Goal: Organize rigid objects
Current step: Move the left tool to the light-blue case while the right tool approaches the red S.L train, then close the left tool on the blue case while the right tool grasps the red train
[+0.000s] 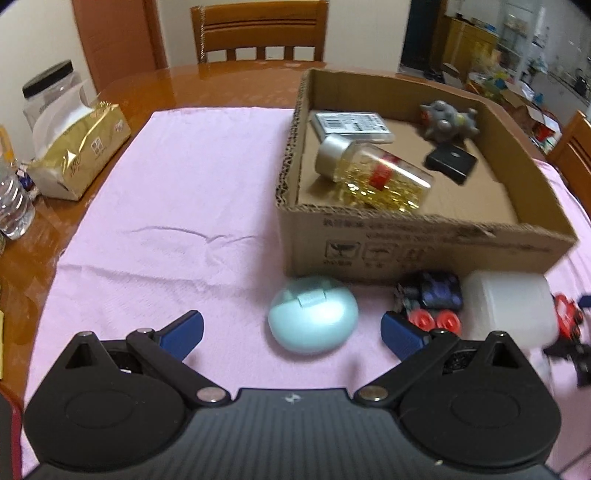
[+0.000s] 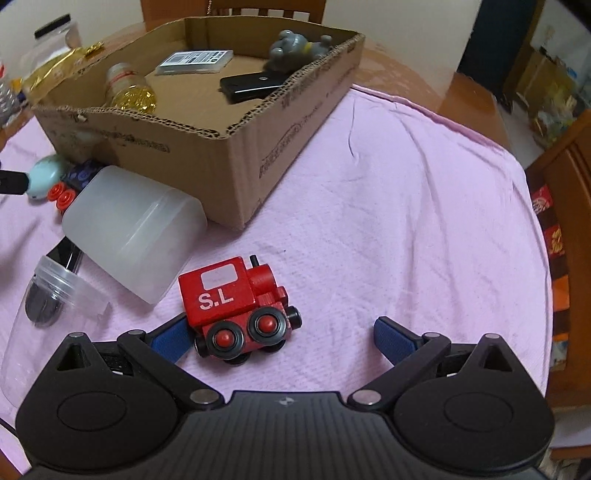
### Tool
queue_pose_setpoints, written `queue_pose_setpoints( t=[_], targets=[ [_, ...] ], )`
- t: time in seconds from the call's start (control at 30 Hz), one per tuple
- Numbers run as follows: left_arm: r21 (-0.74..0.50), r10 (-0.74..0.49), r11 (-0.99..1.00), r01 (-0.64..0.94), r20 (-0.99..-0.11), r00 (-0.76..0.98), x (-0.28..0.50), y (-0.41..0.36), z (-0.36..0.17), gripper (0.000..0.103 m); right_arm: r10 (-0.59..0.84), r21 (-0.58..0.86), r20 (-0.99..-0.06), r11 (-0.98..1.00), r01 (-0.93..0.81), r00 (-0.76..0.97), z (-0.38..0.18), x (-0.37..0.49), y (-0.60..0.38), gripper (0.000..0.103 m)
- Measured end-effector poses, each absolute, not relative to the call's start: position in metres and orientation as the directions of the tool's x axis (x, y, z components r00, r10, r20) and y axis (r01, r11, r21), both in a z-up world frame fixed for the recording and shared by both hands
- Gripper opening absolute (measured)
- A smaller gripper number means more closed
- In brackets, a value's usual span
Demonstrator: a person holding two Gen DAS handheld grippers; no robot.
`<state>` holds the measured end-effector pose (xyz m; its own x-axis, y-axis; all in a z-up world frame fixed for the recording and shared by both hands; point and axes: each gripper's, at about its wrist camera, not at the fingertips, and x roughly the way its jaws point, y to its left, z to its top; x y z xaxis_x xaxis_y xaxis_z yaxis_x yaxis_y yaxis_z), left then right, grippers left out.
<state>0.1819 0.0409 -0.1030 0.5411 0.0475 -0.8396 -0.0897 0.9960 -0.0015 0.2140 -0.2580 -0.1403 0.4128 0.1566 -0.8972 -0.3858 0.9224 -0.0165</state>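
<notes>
A cardboard box (image 1: 417,236) (image 2: 236,147) on a pink cloth holds a pill bottle (image 1: 373,171), a grey toy (image 1: 447,120), a black case (image 1: 450,160) and a flat pack (image 1: 351,125). My left gripper (image 1: 291,332) is open around a pale green oval case (image 1: 312,319), which lies on the cloth between its blue fingertips. A blue toy car (image 1: 432,299) and a white jar (image 1: 513,306) lie to its right. My right gripper (image 2: 280,336) is open; a red toy train (image 2: 236,302) stands between the fingers, against the left one.
A white jar (image 2: 129,229) on its side and a clear jar (image 2: 51,295) lie left of the train. A gold bag (image 1: 81,151), a plastic canister (image 1: 51,92) and a water bottle (image 1: 13,199) stand at the table's left. Wooden chairs (image 1: 258,33) surround the table.
</notes>
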Motion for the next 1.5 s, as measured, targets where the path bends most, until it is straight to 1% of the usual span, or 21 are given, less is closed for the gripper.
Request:
queue_pose_setpoints(
  t=[0.13, 0.23, 0.43, 0.63, 0.77, 0.8, 0.9, 0.93, 0.97, 1.0, 1.07, 1.13, 1.23, 1.3, 1.33, 1.43, 1.5],
  targets=[
    [-0.01, 0.054, 0.993, -0.116, -0.845, 0.533, 0.198, 0.041, -0.115, 0.102, 0.156, -0.016, -0.897, 0.924, -0.382, 0.414, -0.141, 0.214, -0.258, 0.103],
    [0.007, 0.073, 0.992, -0.13, -0.855, 0.514, 0.203, 0.042, -0.124, 0.102, 0.156, -0.015, -0.894, 0.926, -0.376, 0.419, -0.141, 0.213, -0.258, 0.103],
    [0.01, 0.081, 0.989, -0.146, -0.869, 0.488, 0.188, 0.056, -0.128, 0.102, 0.155, -0.013, -0.891, 0.93, -0.367, 0.427, -0.142, 0.214, -0.257, 0.103],
    [0.031, 0.113, 0.983, -0.182, -0.88, 0.462, 0.169, 0.08, -0.13, 0.102, 0.154, -0.012, -0.892, 0.932, -0.363, 0.424, -0.142, 0.214, -0.257, 0.103],
    [0.06, 0.161, 0.971, -0.23, -0.879, 0.449, 0.166, 0.093, -0.127, 0.1, 0.153, -0.012, -0.893, 0.932, -0.363, 0.424, -0.142, 0.214, -0.257, 0.103],
    [0.058, 0.161, 0.971, -0.234, -0.877, 0.453, 0.166, 0.093, -0.125, 0.1, 0.153, -0.012, -0.892, 0.932, -0.362, 0.424, -0.142, 0.214, -0.257, 0.103],
    [0.001, 0.106, 0.978, -0.209, -0.863, 0.494, 0.167, 0.084, -0.117, 0.099, 0.153, -0.012, -0.891, 0.933, -0.36, 0.427, -0.142, 0.214, -0.256, 0.103],
    [-0.007, 0.098, 0.979, -0.201, -0.858, 0.504, 0.169, 0.08, -0.115, 0.096, 0.153, -0.012, -0.89, 0.934, -0.358, 0.429, -0.142, 0.214, -0.256, 0.103],
    [-0.011, 0.094, 0.98, -0.198, -0.854, 0.512, 0.173, 0.077, -0.114, 0.09, 0.152, -0.012, -0.89, 0.934, -0.356, 0.431, -0.142, 0.213, -0.256, 0.103],
    [-0.016, 0.089, 0.98, -0.196, -0.852, 0.516, 0.176, 0.074, -0.114, 0.086, 0.152, -0.012, -0.889, 0.935, -0.355, 0.432, -0.142, 0.213, -0.256, 0.103],
    [-0.025, 0.087, 0.977, -0.21, -0.858, 0.507, 0.184, 0.072, -0.117, 0.07, 0.152, -0.013, -0.889, 0.935, -0.354, 0.433, -0.142, 0.213, -0.256, 0.103],
    [-0.039, 0.08, 0.973, -0.225, -0.866, 0.495, 0.188, 0.071, -0.12, 0.066, 0.151, -0.013, -0.889, 0.935, -0.354, 0.432, -0.142, 0.213, -0.255, 0.103],
    [-0.039, 0.089, 0.971, -0.238, -0.86, 0.503, 0.191, 0.07, -0.12, 0.064, 0.151, -0.013, -0.889, 0.935, -0.353, 0.432, -0.142, 0.213, -0.255, 0.103],
    [-0.032, 0.098, 0.97, -0.241, -0.857, 0.506, 0.193, 0.07, -0.121, 0.058, 0.152, -0.014, -0.889, 0.934, -0.357, 0.432, -0.142, 0.213, -0.255, 0.103],
    [-0.029, 0.098, 0.972, -0.235, -0.855, 0.51, 0.195, 0.069, -0.12, 0.052, 0.152, -0.014, -0.89, 0.933, -0.359, 0.431, -0.142, 0.213, -0.254, 0.103],
    [-0.029, 0.076, 0.981, -0.194, -0.856, 0.512, 0.196, 0.066, -0.12, 0.052, 0.155, -0.016, -0.891, 0.928, -0.373, 0.426, -0.142, 0.214, -0.251, 0.103],
    [-0.02, 0.053, 0.991, -0.136, -0.854, 0.517, 0.194, 0.061, -0.12, 0.052, 0.16, -0.017, -0.894, 0.921, -0.39, 0.419, -0.141, 0.215, -0.249, 0.103]
  ],
)
